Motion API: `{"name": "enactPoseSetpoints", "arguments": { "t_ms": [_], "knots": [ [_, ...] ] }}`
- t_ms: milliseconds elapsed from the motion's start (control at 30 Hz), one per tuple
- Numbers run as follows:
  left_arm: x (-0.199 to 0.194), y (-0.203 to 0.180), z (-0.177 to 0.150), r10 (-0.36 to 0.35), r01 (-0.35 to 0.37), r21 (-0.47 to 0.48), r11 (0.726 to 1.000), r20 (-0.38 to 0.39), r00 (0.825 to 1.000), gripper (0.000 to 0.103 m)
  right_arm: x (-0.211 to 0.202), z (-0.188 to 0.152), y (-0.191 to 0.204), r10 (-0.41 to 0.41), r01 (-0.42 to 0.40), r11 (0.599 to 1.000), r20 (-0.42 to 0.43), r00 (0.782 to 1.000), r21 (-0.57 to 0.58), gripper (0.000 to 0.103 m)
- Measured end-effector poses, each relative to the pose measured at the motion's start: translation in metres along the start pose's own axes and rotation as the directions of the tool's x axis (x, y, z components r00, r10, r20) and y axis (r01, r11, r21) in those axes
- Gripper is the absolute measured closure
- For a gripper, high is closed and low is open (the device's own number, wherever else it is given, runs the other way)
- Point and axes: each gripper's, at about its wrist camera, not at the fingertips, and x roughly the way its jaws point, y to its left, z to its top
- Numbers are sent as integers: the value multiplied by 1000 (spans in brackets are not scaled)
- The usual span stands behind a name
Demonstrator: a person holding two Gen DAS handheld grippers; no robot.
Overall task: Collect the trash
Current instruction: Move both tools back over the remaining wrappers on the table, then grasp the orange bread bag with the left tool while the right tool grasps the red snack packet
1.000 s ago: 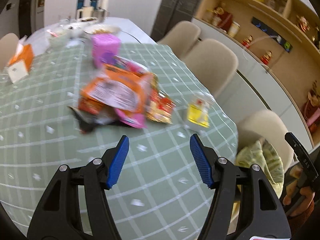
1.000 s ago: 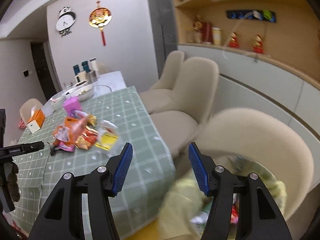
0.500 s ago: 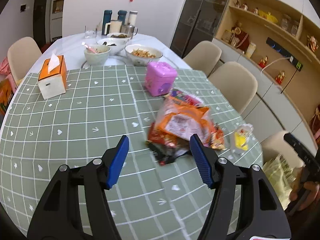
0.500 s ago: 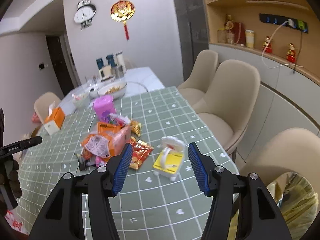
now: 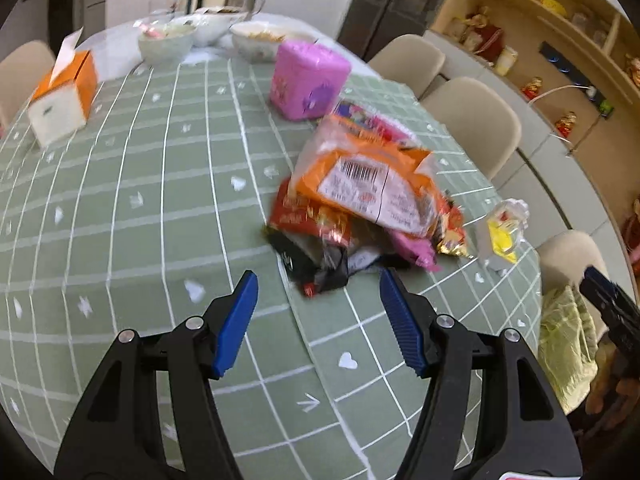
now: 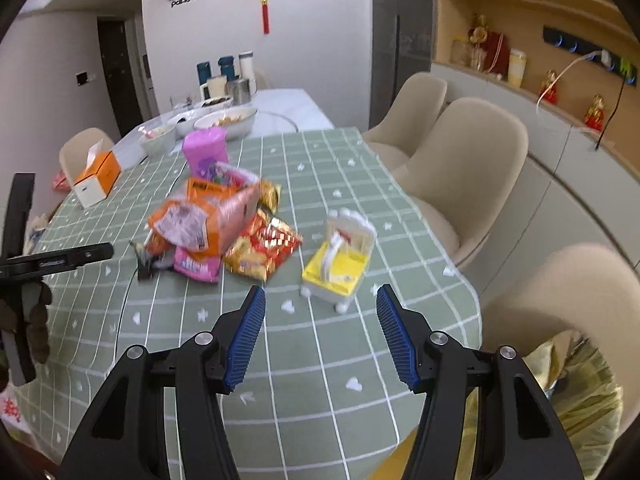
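Observation:
A pile of snack wrappers [image 5: 360, 204] lies on the green checked tablecloth [image 5: 160, 216]: an orange bag on top, red, pink and black packets under it. It also shows in the right wrist view [image 6: 212, 232]. A white and yellow plastic container [image 6: 338, 260] stands to its right near the table edge, also in the left wrist view [image 5: 500, 236]. My left gripper [image 5: 318, 320] is open and empty just short of the black packet. My right gripper [image 6: 320, 334] is open and empty in front of the container. A yellow-green trash bag [image 6: 580, 400] sits low at the right.
A pink box [image 5: 306, 76], an orange tissue box [image 5: 64, 92], bowls [image 5: 168, 40] and flasks stand at the table's far end. Beige chairs [image 6: 464, 168] line the right side. A cabinet with shelves runs along the right wall.
Both grippers have moved closer to the table and lower. The wrapper pile is nearer my left gripper, the yellow container nearer my right. Both stay open.

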Motion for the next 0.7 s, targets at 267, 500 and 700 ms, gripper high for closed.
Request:
{"name": "enactPoseSetpoints", "arguments": {
  "t_ms": [267, 500, 700],
  "knots": [
    [16, -22, -17, 65, -65, 7, 998, -12, 998, 43, 7, -29, -16, 43, -41, 998, -37, 998, 44, 48],
    [19, -4, -6, 9, -8, -69, 998, 11, 1000, 43, 11, -23, 0, -28, 28, 999, -18, 999, 46, 48],
    [8, -2, -11, -44, 49, -111, 993, 54, 998, 43, 42, -2, 16, 29, -28, 998, -18, 999, 49, 48]
  ]
}}
